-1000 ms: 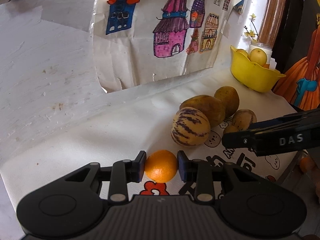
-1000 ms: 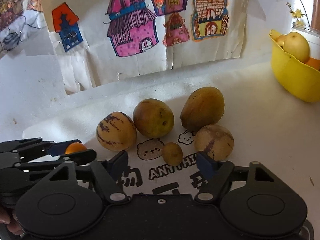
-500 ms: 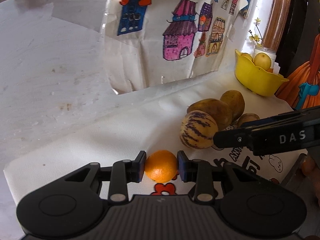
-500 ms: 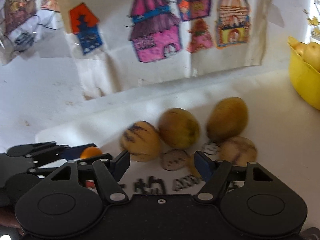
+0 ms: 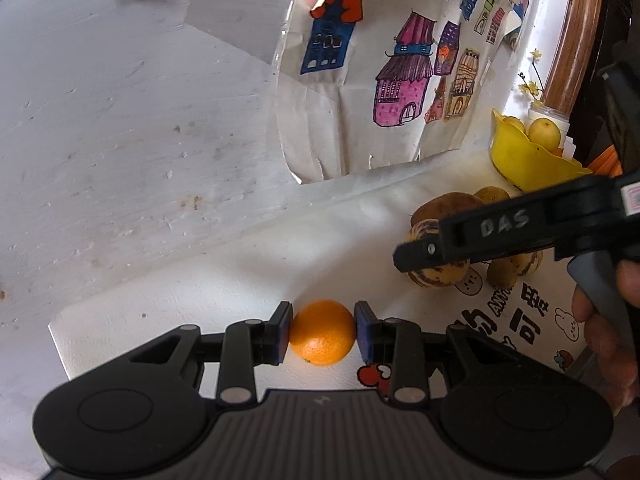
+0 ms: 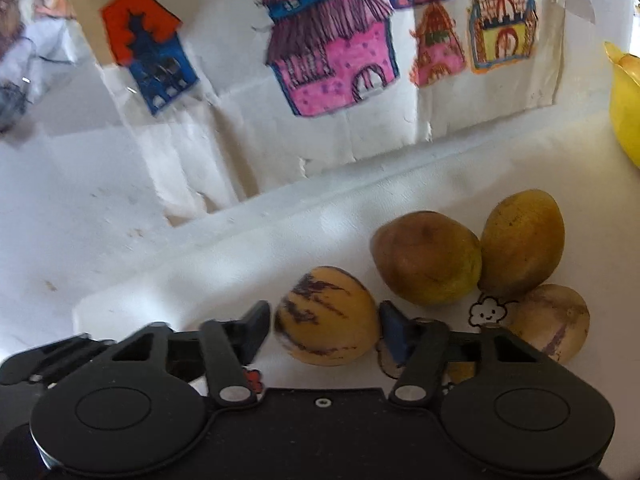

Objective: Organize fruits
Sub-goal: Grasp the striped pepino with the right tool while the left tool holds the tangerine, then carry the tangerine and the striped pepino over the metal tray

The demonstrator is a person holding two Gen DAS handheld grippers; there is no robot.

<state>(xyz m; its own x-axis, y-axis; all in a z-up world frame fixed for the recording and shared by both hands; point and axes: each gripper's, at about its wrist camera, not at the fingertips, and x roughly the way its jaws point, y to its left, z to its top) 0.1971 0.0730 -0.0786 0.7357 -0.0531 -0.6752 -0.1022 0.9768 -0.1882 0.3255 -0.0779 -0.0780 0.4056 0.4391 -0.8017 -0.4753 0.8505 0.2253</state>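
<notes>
Behind my right gripper point(image 5: 416, 254), the striped melon point(image 5: 438, 268) and brown fruits point(image 5: 444, 206) are half hidden on the white cloth point(image 5: 240, 280). My left gripper point(image 5: 322, 332) pinches an orange point(image 5: 322, 332), pads touching both sides. Right gripper's fingers straddle the striped melon, spread slightly wider; contact unclear.

The right tongs point(image 5: 416, 256) hide most of the striped fruit point(image 5: 436, 272).

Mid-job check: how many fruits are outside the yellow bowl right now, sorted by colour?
Orange: 1
Striped fruit: 2
Brown fruit: 2
Total: 5 in clear view
</notes>
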